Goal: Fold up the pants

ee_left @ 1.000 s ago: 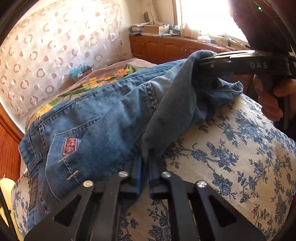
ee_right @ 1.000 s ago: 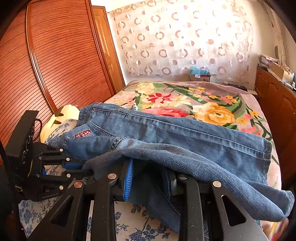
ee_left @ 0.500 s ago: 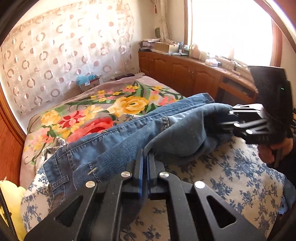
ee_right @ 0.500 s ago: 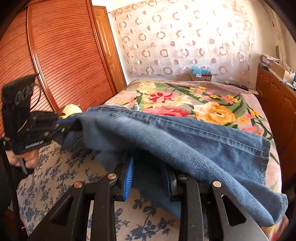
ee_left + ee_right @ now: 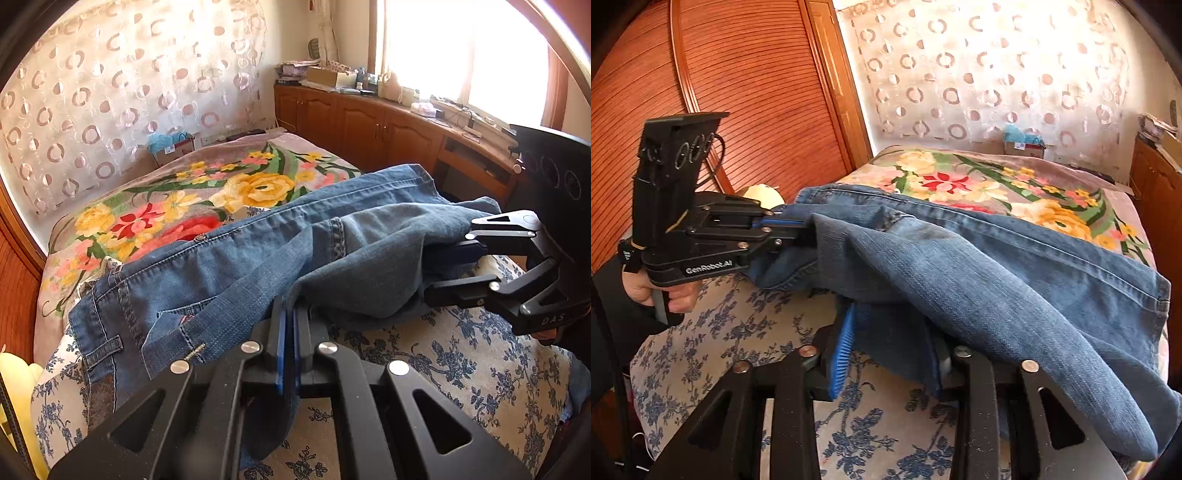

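Blue jeans [image 5: 221,266] lie across the bed, with a folded layer lifted over the near side. My left gripper [image 5: 288,328] is shut on a denim edge that hangs down between its blue pads. In the right wrist view the left gripper [image 5: 801,229] holds that edge up at the left. My right gripper [image 5: 894,332] has its jaws opening, and a flap of the jeans [image 5: 997,266] hangs loosely between the pads. Its left blue pad [image 5: 842,350] stands bare beside the cloth. From the left wrist camera the right gripper [image 5: 436,273] shows at the right, its fingers apart inside the denim.
Under the jeans are a blue-flowered sheet [image 5: 443,369] on the near side and a bright floral blanket [image 5: 166,214] farther off. Wooden cabinets [image 5: 369,125] run under the window. A slatted wardrobe door [image 5: 738,110] stands at the left. A small box [image 5: 1023,144] sits by the curtain.
My left gripper has risen from low on the bed with the denim edge in it. The right gripper's jaws have spread a little and stayed in place.
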`<state>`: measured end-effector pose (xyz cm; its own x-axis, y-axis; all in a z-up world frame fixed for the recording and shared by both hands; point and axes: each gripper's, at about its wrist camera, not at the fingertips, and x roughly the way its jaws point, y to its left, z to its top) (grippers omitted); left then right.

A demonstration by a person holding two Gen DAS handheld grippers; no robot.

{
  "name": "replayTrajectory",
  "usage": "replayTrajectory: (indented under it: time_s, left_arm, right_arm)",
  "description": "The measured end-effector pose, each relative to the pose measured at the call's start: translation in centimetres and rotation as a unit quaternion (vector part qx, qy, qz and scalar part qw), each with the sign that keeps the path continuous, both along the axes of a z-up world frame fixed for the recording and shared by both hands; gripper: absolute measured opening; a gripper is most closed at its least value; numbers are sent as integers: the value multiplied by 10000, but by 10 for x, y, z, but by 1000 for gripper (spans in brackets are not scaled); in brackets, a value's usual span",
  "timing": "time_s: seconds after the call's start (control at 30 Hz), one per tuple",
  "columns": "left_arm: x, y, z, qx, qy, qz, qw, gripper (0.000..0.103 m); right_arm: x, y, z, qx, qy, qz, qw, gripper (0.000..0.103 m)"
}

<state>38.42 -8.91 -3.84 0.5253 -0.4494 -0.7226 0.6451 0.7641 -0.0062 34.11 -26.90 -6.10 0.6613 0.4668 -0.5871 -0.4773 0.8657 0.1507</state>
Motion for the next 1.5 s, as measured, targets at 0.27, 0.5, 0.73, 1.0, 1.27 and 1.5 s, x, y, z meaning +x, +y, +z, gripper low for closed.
replayTrajectory:
  time_s: [0.27, 0.5, 0.73, 1.0, 1.27, 1.5]
  left_arm:
    - [-3, 4, 3, -96, 26, -9, 10000, 4]
    - [-9, 3, 3, -62, 16, -50, 10000, 4]
    - [-14, 5, -2, -66, 63, -56, 9999, 4]
    - [-18, 7, -3, -109, 131, -38, 9998, 4]
    - [-25, 8, -7, -86, 195, -81, 9997, 4]
    - [-34, 15, -7, -140, 191, -8, 9997, 9]
  right_arm:
    - [14, 12, -13, -441, 221, -34, 9988, 38]
    - [-1, 5, -12, -349, 353, 333, 9982, 3]
    - [-18, -13, -10, -353, 469, 481, 9971, 2]
    - [-18, -5, 1, -510, 291, 402, 9975, 2]
    - [3, 1, 17, -270, 143, 199, 9993, 17]
    - [36, -1, 35, -79, -91, -97, 9999, 17]
